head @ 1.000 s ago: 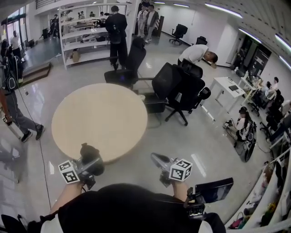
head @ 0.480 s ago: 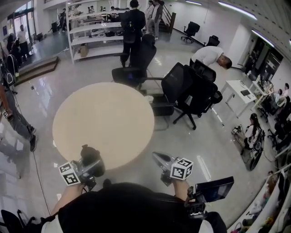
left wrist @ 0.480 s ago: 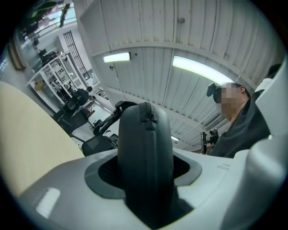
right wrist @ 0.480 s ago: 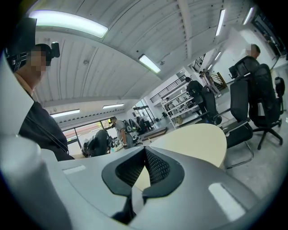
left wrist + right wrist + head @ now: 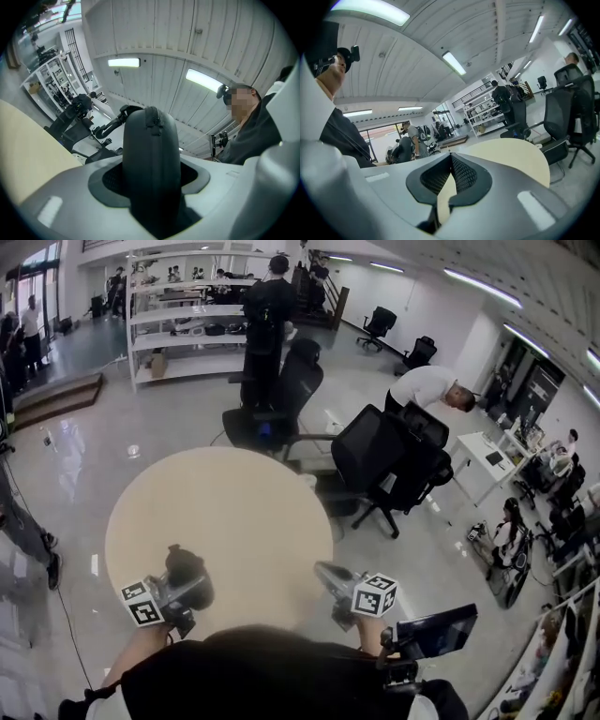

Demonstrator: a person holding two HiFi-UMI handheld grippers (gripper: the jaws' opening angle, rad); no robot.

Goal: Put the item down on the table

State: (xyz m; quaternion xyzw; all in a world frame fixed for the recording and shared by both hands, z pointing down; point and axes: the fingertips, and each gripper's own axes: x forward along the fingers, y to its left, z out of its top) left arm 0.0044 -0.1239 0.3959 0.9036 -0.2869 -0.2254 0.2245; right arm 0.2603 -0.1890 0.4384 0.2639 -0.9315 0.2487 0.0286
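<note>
My left gripper (image 5: 178, 589) is shut on a dark, rounded zip case (image 5: 185, 566) and holds it above the near edge of the round beige table (image 5: 225, 512). In the left gripper view the zip case (image 5: 151, 154) stands upright between the grey jaws, its zipper facing the camera, and fills the gap of the left gripper (image 5: 151, 180). My right gripper (image 5: 330, 579) hovers at the table's near right edge. In the right gripper view the right gripper (image 5: 450, 174) has its pads together with nothing between them, and the table (image 5: 511, 157) lies beyond.
Black office chairs (image 5: 389, 460) crowd the table's far right side, with another chair (image 5: 281, 395) behind it. White shelves (image 5: 178, 320) and standing people are at the back. A white desk (image 5: 487, 460) stands at the right. A dark screen (image 5: 436, 632) hangs by my right arm.
The table has come closer in the head view, so both grippers now hang over its near edge. The left gripper still holds the case and the right stays shut.
</note>
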